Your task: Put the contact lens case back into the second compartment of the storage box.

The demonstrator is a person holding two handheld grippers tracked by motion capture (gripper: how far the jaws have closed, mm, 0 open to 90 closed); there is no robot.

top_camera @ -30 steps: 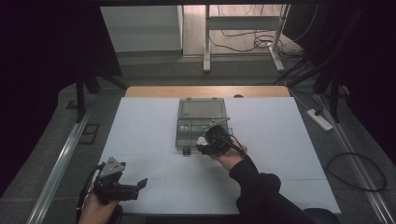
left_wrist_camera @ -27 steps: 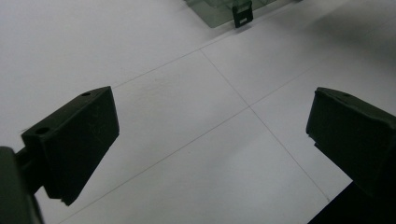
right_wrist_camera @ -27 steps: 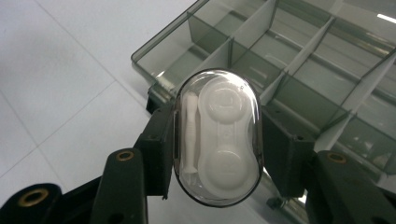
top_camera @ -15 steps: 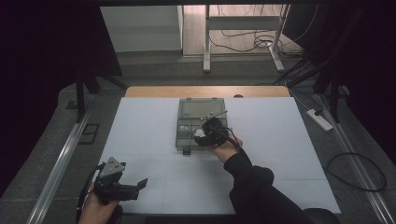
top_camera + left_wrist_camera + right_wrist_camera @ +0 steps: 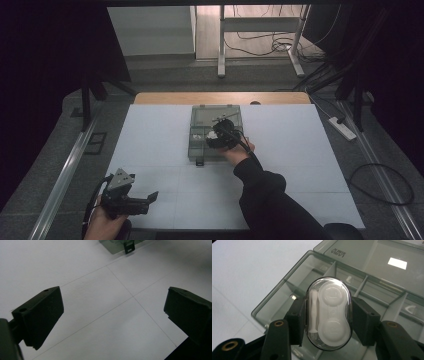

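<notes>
Right hand-held gripper clamped on the lens case, over the organiser box.

I have the case pinched across its narrow waist, one jaw on each long side, hanging above the box's near compartments. It looks like light, stiff, glossy plastic under a clear domed cover, so I judge it slippery and apt to twist or pop out if squeezed hard; the flat side walls are the place to hold it. My left hand-held gripper waits with jaws wide apart, holding nothing, over the worktop well short of the box.
</notes>
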